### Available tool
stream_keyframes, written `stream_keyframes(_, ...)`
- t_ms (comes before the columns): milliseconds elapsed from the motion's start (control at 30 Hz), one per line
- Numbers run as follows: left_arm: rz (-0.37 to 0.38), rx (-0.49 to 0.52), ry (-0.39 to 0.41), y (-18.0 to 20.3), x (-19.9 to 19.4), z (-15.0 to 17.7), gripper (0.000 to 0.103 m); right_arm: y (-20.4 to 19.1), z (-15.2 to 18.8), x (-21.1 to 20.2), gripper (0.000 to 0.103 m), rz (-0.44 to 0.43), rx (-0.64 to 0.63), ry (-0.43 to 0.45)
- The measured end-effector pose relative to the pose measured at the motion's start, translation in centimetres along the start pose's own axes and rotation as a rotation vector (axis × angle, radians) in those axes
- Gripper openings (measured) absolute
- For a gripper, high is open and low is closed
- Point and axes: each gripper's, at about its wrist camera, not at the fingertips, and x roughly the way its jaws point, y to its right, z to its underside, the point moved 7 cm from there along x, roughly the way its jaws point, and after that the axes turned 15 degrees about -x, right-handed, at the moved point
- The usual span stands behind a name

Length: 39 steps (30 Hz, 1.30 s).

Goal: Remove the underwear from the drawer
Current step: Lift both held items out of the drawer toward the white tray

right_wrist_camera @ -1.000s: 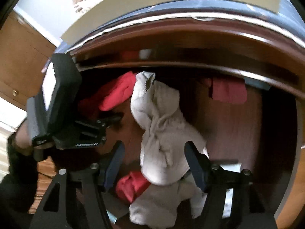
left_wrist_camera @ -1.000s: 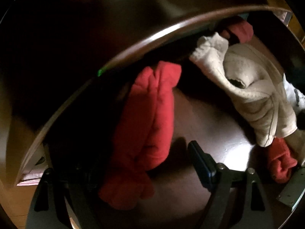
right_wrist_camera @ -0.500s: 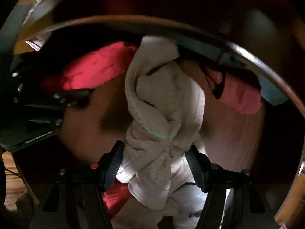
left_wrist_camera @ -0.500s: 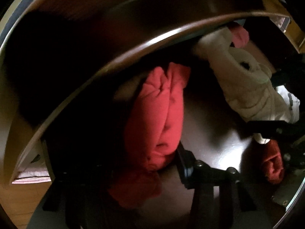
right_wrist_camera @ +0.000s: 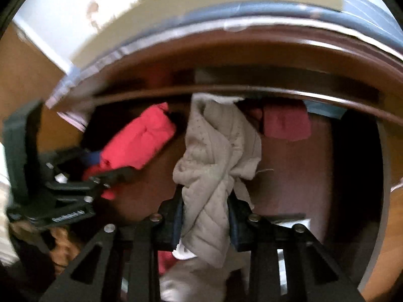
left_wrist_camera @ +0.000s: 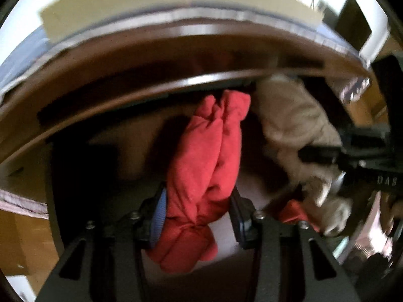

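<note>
My left gripper (left_wrist_camera: 199,209) is shut on a rolled red underwear (left_wrist_camera: 204,166), held over the open dark wooden drawer (left_wrist_camera: 141,130). My right gripper (right_wrist_camera: 205,214) is shut on a beige quilted underwear (right_wrist_camera: 214,161), which hangs between its jaws. The red piece (right_wrist_camera: 141,141) and the left gripper (right_wrist_camera: 75,188) show at the left of the right wrist view. The beige piece (left_wrist_camera: 292,120) and the right gripper (left_wrist_camera: 352,151) show at the right of the left wrist view.
More clothes lie in the drawer: a dark red folded piece (right_wrist_camera: 287,123) at the back right, a small red piece (left_wrist_camera: 294,214) and pale cloth (right_wrist_camera: 191,279) near the front. The dresser top edge (right_wrist_camera: 226,58) overhangs the drawer's back.
Both grippers have closed on their pieces and pulled back and up, out from under the dresser top. The red and beige pieces now hang lifted from the drawer floor.
</note>
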Motion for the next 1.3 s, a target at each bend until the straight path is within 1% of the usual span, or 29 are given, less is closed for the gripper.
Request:
stream_keyframes(100,0.042,-0.029,0.048,0.9,-1.7,0.4,0.044,-0.8,-0.2,-2.2,0.032,-0.062,0.053,0.077)
stream_keyframes(200,0.081,-0.057,0.068,1.3,-2.6,0.9,0.044,-1.7,0.2,-3.5,0.032,-0.081,0.059,0.123)
stream_keyframes(233,0.086,-0.067,0.077,1.3,-3.0,0.9,0.044,-1.7,-0.3,-4.3,0.032,-0.085,0.056,0.132)
stream_keyframes(300,0.096,-0.081,0.093,1.2,-3.6,0.9,0.044,-2.0,0.2,-6.0,0.031,-0.087,0.045,0.163)
stream_keyframes(333,0.103,-0.089,0.101,1.3,-3.8,0.7,0.044,-1.8,-0.3,-8.1,0.031,-0.085,0.038,0.180)
stream_keyframes(400,0.115,-0.105,0.115,1.0,-4.6,1.3,0.044,-1.9,0.3,-9.5,0.030,-0.072,0.022,0.214)
stream_keyframes(433,0.118,-0.107,0.123,-0.2,-5.6,1.7,0.044,-2.0,0.5,-10.2,0.030,-0.064,0.015,0.226)
stream_keyframes(467,0.117,-0.106,0.134,-0.1,-6.1,1.9,0.044,-2.0,0.8,-10.8,0.030,-0.058,0.012,0.234)
stream_keyframes(500,0.119,-0.106,0.143,0.8,-6.0,2.4,0.044,-2.4,0.9,-11.6,0.030,-0.054,0.012,0.245)
stream_keyframes(533,0.125,-0.106,0.152,1.3,-6.1,2.3,0.044,-2.7,1.1,-12.5,0.030,-0.051,0.015,0.257)
stream_keyframes(767,0.155,-0.086,0.208,2.7,-9.0,3.6,0.044,-4.0,2.6,-15.3,0.030,-0.037,0.019,0.331)
stream_keyframes(900,0.150,-0.073,0.239,3.2,-10.5,4.4,0.044,-5.0,3.2,-16.8,0.030,-0.024,0.006,0.365)
stream_keyframes(1100,0.156,-0.069,0.270,3.3,-11.7,4.9,0.044,-6.2,3.1,-18.4,0.030,-0.015,-0.026,0.396)
stream_keyframes(1300,0.170,-0.076,0.298,3.1,-12.7,4.6,0.044,-7.0,2.8,-19.3,0.030,-0.016,-0.044,0.411)
